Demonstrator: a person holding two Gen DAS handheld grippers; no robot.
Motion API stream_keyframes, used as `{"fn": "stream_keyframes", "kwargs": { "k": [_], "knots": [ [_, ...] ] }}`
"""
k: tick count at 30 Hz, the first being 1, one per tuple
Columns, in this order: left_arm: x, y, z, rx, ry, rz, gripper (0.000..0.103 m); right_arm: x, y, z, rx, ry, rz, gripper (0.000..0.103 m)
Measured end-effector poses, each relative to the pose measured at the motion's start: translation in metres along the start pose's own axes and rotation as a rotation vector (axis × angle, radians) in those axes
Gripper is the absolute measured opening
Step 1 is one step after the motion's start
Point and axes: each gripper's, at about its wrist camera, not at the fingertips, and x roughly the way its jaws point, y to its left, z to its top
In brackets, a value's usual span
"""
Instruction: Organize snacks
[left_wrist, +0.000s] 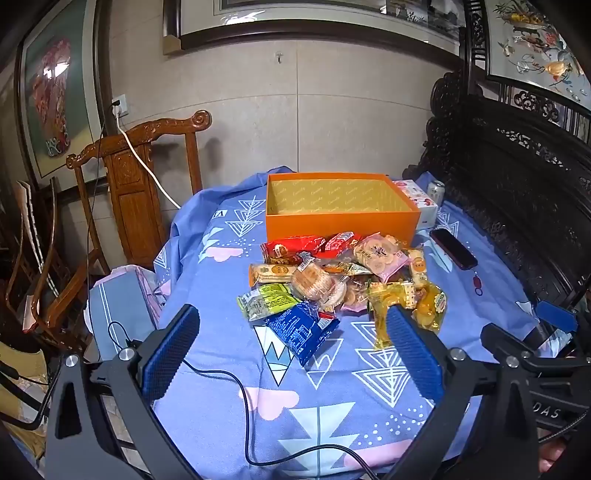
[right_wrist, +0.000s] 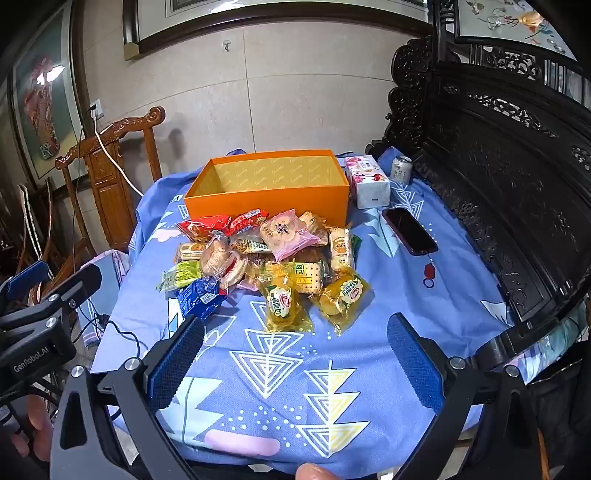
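A pile of wrapped snacks (left_wrist: 340, 273) (right_wrist: 266, 258) lies on the blue patterned cloth, just in front of an open orange box (left_wrist: 340, 214) (right_wrist: 273, 199) whose visible inside is bare. A blue packet (left_wrist: 301, 328) (right_wrist: 201, 295) and two yellow packets (right_wrist: 282, 304) sit at the pile's near edge. My left gripper (left_wrist: 291, 332) hovers open just short of the blue packet, nothing between its fingers. My right gripper (right_wrist: 295, 339) is open too, above bare cloth short of the yellow packets. Each view shows the other gripper at its side edge.
A phone (left_wrist: 452, 247) (right_wrist: 408, 230) with a red tag lies right of the pile. A white tissue box (right_wrist: 367, 181) and a can (right_wrist: 400, 168) stand behind it. A carved dark bench back (right_wrist: 498, 184) rises on the right, a wooden chair (left_wrist: 140, 177) on the left. A black cable (left_wrist: 236, 398) crosses the near cloth.
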Motion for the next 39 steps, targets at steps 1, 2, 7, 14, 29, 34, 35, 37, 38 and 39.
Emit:
{"fn": "stream_keyframes", "kwargs": {
  "k": [1, 2, 7, 14, 29, 34, 35, 37, 38, 39],
  "knots": [
    [-0.0001, 0.0001, 0.0000, 0.000, -0.001, 0.000, 0.099, 0.0003, 0.0001, 0.0001, -0.001, 0.004, 0.000, 0.100],
    [-0.0002, 0.0004, 0.0000, -0.001, -0.003, 0.000, 0.099, 0.0004, 0.0001, 0.0002, -0.001, 0.004, 0.000, 0.100],
    [0.0003, 0.0007, 0.0000, 0.001, -0.002, 0.004, 0.099, 0.0005, 0.0005, 0.0002, -0.001, 0.003, -0.002, 0.100],
    [0.0001, 0.0006, 0.0005, 0.003, -0.002, 0.003, 0.099, 0.0013, 0.0006, -0.0001, 0.000, 0.005, 0.000, 0.100],
    [0.0009, 0.0030, 0.0006, 0.004, -0.001, 0.008, 0.099, 0.0002, 0.0008, 0.0000, 0.002, 0.009, 0.003, 0.100],
    [0.0008, 0.0028, 0.0005, 0.005, -0.002, 0.009, 0.099, 0.0002, 0.0010, 0.0000, 0.003, 0.010, 0.003, 0.100],
    [0.0008, 0.0027, 0.0005, 0.006, -0.001, 0.008, 0.099, 0.0001, 0.0010, 0.0000, 0.002, 0.009, 0.004, 0.100],
    [0.0010, 0.0031, 0.0006, 0.006, -0.002, 0.009, 0.099, 0.0001, 0.0011, 0.0000, 0.003, 0.009, 0.003, 0.100],
    [0.0008, 0.0026, 0.0006, 0.006, -0.001, 0.009, 0.099, 0.0001, 0.0012, 0.0000, 0.003, 0.009, 0.003, 0.100],
    [0.0008, 0.0027, 0.0006, 0.005, -0.001, 0.009, 0.099, 0.0002, 0.0012, 0.0000, 0.003, 0.010, 0.003, 0.100]
  ]
}}
